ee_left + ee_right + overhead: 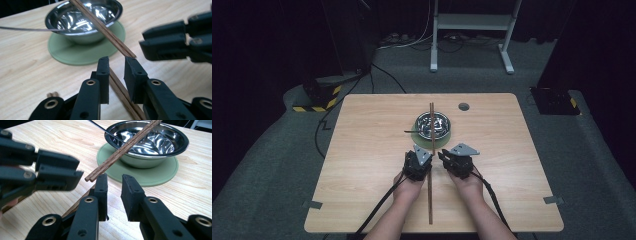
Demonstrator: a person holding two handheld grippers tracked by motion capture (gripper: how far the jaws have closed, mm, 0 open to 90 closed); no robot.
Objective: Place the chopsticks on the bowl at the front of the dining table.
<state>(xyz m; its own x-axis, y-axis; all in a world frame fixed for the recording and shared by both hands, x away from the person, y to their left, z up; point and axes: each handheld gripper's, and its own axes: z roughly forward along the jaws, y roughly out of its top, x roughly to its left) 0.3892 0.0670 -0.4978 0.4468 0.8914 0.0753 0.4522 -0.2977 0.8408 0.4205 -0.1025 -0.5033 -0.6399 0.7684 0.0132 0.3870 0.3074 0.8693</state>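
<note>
Pale wooden tabletop (362,165): a pair of long brown wooden chopsticks (431,165) lies propped on a shiny steel bowl (433,125).

Left gripper (117,65) straddles them, jaws parted, not pinching; right gripper (114,182) is released beside them. Next, probably: clamp and lift.

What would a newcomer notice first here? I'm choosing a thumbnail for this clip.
Most striking is the shiny steel bowl on its round green mat, mid-table, beyond both hands. A long pair of brown wooden chopsticks runs from the bowl's rim towards the near table edge. Two black hand-held tongs flank them: the left tongs straddle the chopsticks with a gap either side, and the right tongs sit just beside them.
</note>
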